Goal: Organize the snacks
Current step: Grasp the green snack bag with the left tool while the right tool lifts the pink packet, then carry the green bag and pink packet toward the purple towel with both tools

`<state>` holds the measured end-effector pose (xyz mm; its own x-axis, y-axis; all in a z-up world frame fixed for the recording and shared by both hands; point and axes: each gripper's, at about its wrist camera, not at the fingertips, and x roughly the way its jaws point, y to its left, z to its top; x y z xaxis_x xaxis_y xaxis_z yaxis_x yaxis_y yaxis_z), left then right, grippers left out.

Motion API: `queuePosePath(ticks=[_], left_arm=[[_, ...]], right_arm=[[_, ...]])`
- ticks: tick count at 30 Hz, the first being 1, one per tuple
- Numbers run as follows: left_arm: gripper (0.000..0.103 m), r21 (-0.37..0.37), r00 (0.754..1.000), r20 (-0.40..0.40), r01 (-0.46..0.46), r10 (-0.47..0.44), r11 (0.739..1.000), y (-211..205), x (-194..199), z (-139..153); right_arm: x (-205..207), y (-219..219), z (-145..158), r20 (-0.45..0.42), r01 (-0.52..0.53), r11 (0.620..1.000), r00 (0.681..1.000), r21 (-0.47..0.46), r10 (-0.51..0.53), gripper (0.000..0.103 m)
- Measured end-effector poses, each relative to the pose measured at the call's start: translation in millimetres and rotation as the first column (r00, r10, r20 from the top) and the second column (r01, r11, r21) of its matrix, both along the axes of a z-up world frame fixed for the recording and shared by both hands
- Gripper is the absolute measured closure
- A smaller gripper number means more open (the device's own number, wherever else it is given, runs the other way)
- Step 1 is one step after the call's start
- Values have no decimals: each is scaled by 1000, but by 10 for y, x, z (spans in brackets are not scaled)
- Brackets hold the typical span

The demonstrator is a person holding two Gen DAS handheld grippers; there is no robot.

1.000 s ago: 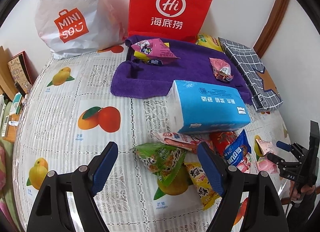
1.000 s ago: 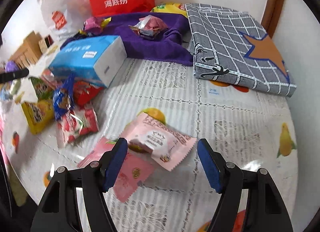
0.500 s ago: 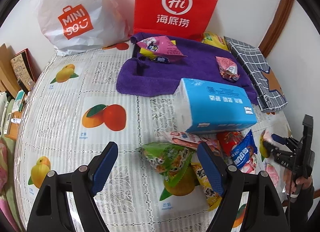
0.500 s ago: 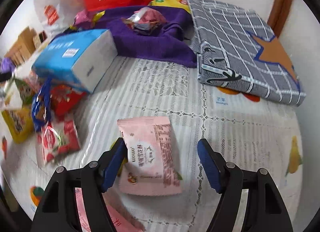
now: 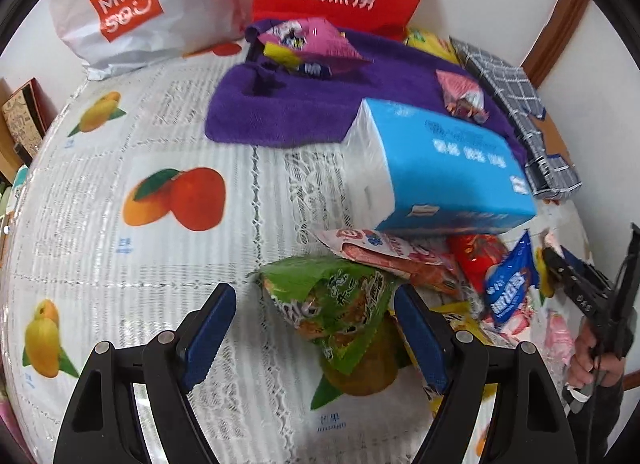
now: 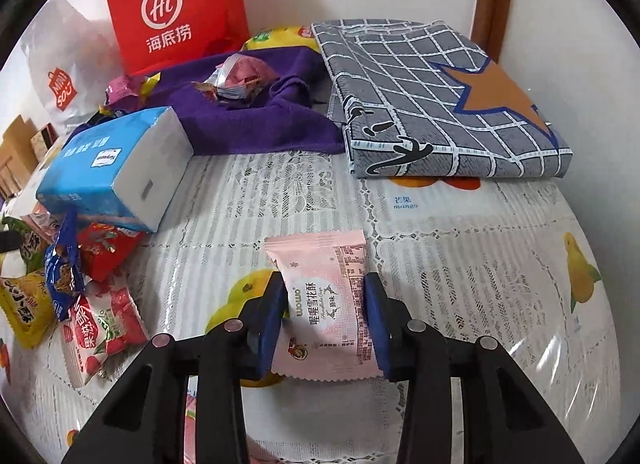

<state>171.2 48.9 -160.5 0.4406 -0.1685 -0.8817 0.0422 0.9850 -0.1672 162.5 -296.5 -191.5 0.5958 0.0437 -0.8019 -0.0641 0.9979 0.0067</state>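
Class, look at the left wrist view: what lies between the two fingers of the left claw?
A green snack packet lies between the open left claw's fingers, untouched by either pad, resting on the fruit-print tablecloth. The left wrist view shows this.

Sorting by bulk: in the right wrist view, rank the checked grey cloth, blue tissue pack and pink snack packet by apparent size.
1. Checked grey cloth
2. Blue tissue pack
3. Pink snack packet, which sits closest to the camera, so it is really smaller than it looks.
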Motion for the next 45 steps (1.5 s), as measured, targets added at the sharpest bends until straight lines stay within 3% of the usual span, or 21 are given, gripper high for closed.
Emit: queuePosePath(ticks=[3, 8, 13, 26, 45], left_arm=[[28, 19, 1000, -10, 5, -5, 1000, -48, 56, -86], [46, 22, 1000, -21, 22, -21, 1000, -77, 118, -111], [46, 29, 1000, 0, 21, -21, 999, -33, 66, -28], [46, -6, 997, 62, -42, 42, 999, 240, -409, 361], [46, -69, 980, 197, 19, -5, 997, 74, -513, 982]], right_arm=[[-21, -24, 4, 2, 8, 1000, 1000, 6, -8, 63], [-43, -2, 16, -5, 6, 1000, 1000, -5, -6, 64], [-95, -57, 94, -16, 16, 999, 1000, 51, -16, 64], [-364, 232, 563, 74, -5, 1000, 997, 2, 5, 64], [-391, 545, 1240, 130, -22, 1000, 991, 7, 21, 64]])
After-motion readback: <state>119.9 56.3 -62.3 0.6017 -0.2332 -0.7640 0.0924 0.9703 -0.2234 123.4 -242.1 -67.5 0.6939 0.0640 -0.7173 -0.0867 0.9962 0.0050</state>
